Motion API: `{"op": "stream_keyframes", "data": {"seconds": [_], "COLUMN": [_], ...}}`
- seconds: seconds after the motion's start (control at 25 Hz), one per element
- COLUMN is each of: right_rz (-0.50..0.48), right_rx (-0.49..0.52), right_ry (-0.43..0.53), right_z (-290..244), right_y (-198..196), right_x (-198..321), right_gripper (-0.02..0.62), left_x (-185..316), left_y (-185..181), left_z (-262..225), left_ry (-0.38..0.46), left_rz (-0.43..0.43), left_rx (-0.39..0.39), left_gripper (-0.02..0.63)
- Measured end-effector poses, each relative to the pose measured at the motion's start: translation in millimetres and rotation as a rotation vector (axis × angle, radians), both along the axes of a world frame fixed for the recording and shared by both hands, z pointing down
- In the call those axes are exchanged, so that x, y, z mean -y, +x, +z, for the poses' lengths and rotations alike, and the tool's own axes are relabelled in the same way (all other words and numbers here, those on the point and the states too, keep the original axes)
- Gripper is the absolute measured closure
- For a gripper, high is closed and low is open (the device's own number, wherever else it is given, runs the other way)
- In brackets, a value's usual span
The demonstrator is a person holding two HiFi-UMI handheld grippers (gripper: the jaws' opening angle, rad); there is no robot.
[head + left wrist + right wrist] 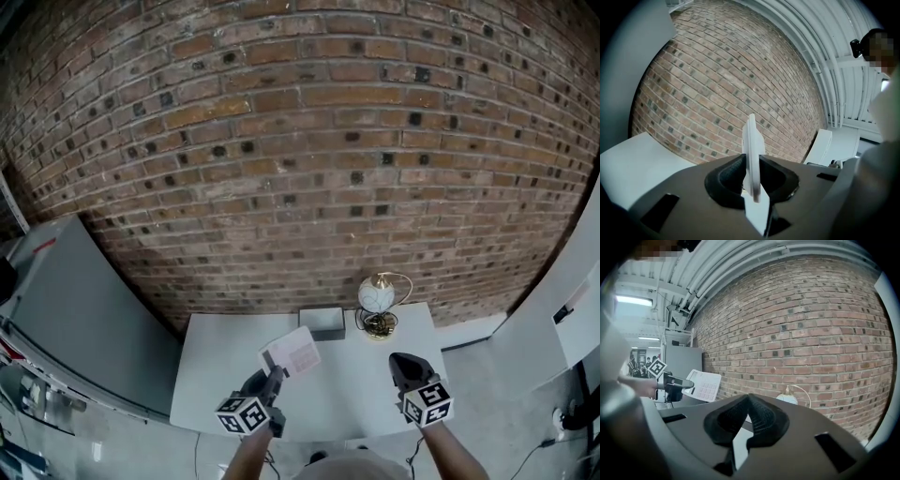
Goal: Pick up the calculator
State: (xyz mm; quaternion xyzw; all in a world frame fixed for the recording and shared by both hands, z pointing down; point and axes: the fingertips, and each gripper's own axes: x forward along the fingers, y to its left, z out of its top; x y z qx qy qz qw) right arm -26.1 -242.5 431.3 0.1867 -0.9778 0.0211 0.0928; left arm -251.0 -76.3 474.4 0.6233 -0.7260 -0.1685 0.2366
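Observation:
The white calculator [292, 353] is held off the white table [347, 394], tilted, with my left gripper [277, 374] shut on its near edge. In the left gripper view the calculator [751, 154] stands edge-on between the pads, rising in front of the brick wall. The right gripper view shows its key face [702, 384] at the left, with the left gripper [677, 383] clamped on it. My right gripper [403, 362] hovers over the table's right side; its jaws [749, 401] are shut with nothing between them.
A grey box [322, 322] sits at the table's back edge by the brick wall [309, 141]. A white globe on a brass stand [378, 300] is at the back right. A grey cabinet [84, 309] stands left of the table.

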Motion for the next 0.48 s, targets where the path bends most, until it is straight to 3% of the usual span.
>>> {"op": "stream_keyframes", "data": {"seconds": [0.48], "right_rz": [-0.034], "right_rx": [0.023], "right_ry": [0.02], "right_z": [-8.4], "right_y": [-1.0], "right_x": [6.6], "right_gripper": [0.584], "left_x": [4.8], "left_y": [10.3], "left_z": [-0.4], "left_ry": [-0.004], "left_rz": [-0.015], "left_rx": [0.01], "left_gripper": [0.526]}}
